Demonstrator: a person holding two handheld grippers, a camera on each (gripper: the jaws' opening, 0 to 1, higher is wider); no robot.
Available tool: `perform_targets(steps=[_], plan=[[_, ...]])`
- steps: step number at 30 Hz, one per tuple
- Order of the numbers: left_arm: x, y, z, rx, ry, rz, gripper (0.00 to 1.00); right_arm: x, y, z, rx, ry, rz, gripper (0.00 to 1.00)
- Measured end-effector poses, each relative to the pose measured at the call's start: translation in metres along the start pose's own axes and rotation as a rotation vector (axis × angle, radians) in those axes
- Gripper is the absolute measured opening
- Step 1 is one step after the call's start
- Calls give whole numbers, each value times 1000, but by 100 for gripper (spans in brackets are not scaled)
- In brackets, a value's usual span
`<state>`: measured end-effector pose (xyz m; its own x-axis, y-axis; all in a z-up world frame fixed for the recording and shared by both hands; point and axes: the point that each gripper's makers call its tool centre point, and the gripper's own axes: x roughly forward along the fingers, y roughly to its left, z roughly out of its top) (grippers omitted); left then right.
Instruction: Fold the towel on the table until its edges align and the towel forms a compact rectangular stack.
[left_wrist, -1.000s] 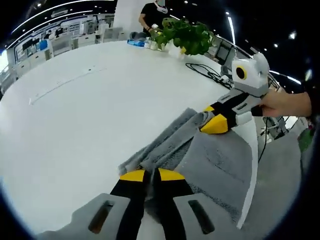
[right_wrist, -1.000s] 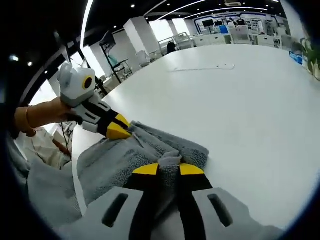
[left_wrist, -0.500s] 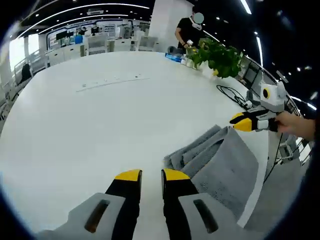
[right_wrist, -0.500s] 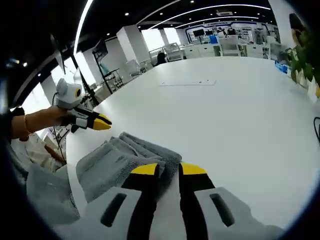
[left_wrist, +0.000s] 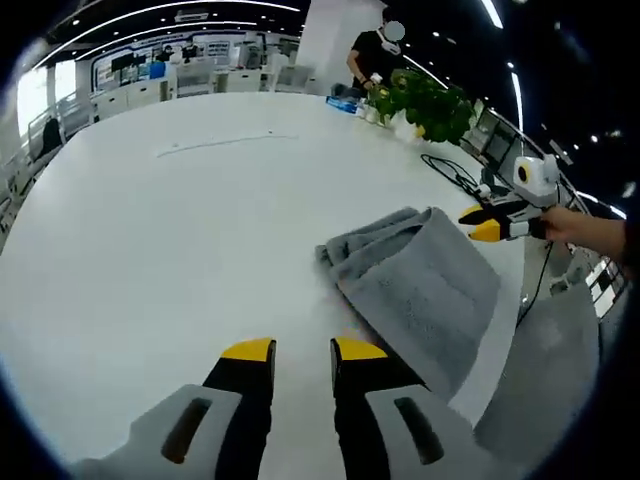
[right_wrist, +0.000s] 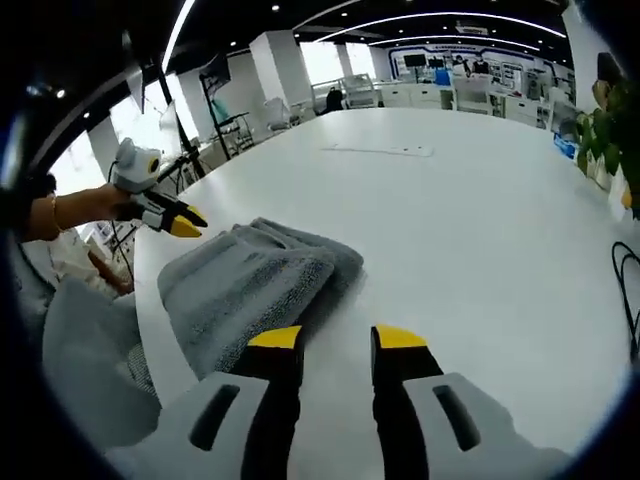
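Because the grey towel (left_wrist: 420, 285) lies folded at the near rim of the white surface (left_wrist: 170, 230), one flap overhanging, a nudge could, I judge, drag it off. The left gripper (left_wrist: 303, 349) and the right gripper (right_wrist: 337, 338) hang apart from it, jaws parted and empty. Whether the hidden edges align is hard to tell; the far layers look bunched.

Near corner of the towel (left_wrist: 425, 290) behind the left claw (left_wrist: 303, 349), its hanging part off-frame.
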<state>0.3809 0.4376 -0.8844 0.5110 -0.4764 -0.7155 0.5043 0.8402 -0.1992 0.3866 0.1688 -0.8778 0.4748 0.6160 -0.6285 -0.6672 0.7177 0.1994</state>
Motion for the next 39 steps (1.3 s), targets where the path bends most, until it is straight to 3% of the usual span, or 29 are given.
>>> perform_targets(steps=[4,8,11,13,15,19,26,32,39], plan=[[-2,-18,-10,55,10,-49,28,-1,8,-10,-2,14,16,30],[-6,-29,-32,201,102,-75,34,-4,19,-20,-17,28,27,36],[-10,-42,-40,268,119,-114,41,-4,23,-24,-39,26,24,44],[-11,-51,-40,271,107,-143,46,-4,26,-27,-50,35,28,47],[-11,-52,-37,276,74,-139,45,-5,28,-29,-61,41,31,46],[-11,-52,-39,319,67,-133,47,-6,32,-31,-31,43,63,43],[-15,-48,-54,350,124,-136,56,-11,32,-42,-51,77,75,49],[-11,-70,-52,348,89,-190,59,-9,46,-48,-101,95,104,49],[5,-86,-51,363,92,-206,59,-11,42,-48,-113,97,101,55]])
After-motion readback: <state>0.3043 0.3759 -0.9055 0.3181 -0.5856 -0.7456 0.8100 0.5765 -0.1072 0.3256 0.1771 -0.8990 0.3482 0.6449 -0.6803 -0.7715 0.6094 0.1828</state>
